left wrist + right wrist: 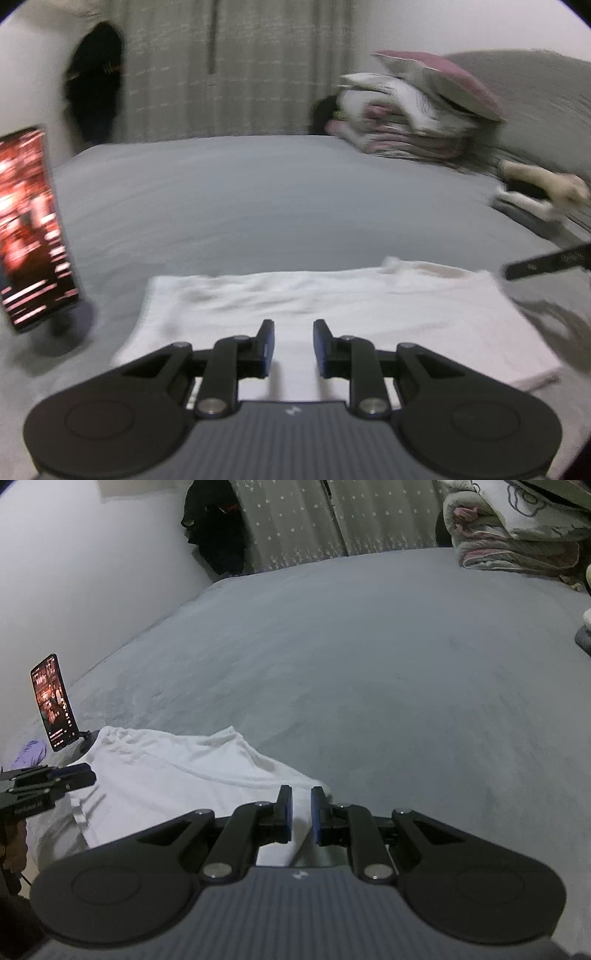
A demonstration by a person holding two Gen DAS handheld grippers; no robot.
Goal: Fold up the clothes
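Note:
A white garment (332, 302) lies folded into a rectangle on the grey bed (258, 203), close to the near edge. My left gripper (293, 332) hovers over its near side, open, with only flat cloth showing below the gap. In the right wrist view the same garment (166, 775) spreads to the left. My right gripper (301, 801) sits at its right corner, jaws almost together, white cloth filling the narrow gap and bunching around the tips. The left gripper's fingers (79, 775) show at the garment's left edge. One right finger (546, 264) shows by the far right corner.
A lit phone (29, 229) (53, 701) stands on a holder left of the garment. A pile of folded bedding and pillows (413, 122) (517, 535) fills the back right. Dark clothing (96, 81) hangs by the curtain. The bed sheet (406, 701) stretches beyond the garment.

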